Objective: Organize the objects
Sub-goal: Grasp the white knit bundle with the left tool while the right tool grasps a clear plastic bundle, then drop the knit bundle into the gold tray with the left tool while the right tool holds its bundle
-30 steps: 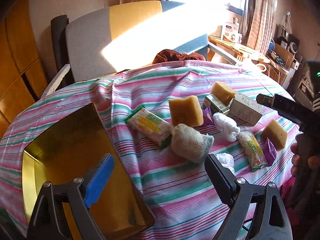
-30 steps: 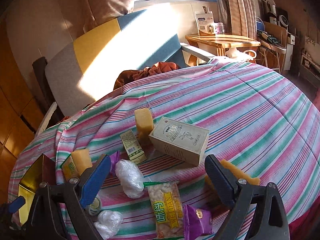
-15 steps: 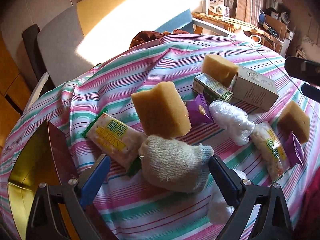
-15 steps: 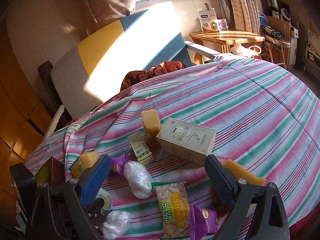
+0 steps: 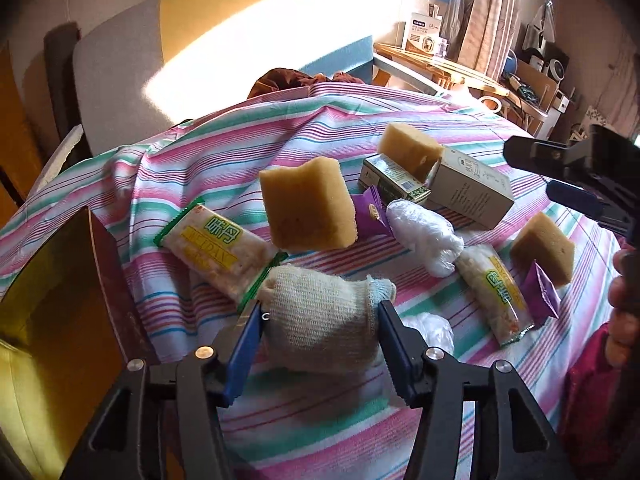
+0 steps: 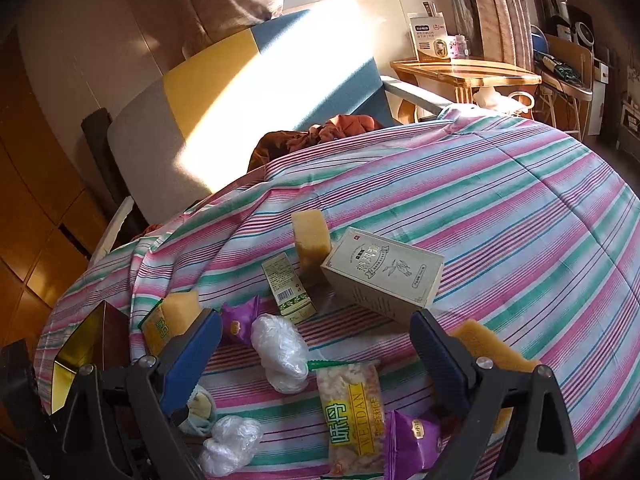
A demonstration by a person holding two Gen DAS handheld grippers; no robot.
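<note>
So my left claw [image 5: 320, 322] is closing around the rolled knit glove [image 5: 320, 320], low centre of the frame, both pads at its flanks (contact looks made, squeeze not finished). Its long axis runs across the jaws, cuff to the right. The gold box [image 5: 48, 320] sits at lower left. My right claw [image 6: 316, 354] stays spread, holding nothing.

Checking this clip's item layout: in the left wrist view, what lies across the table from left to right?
Gold-lined box → rice-cracker packet → knitted glove → white plastic bag → second cracker packet → sponge at the right edge.
</note>
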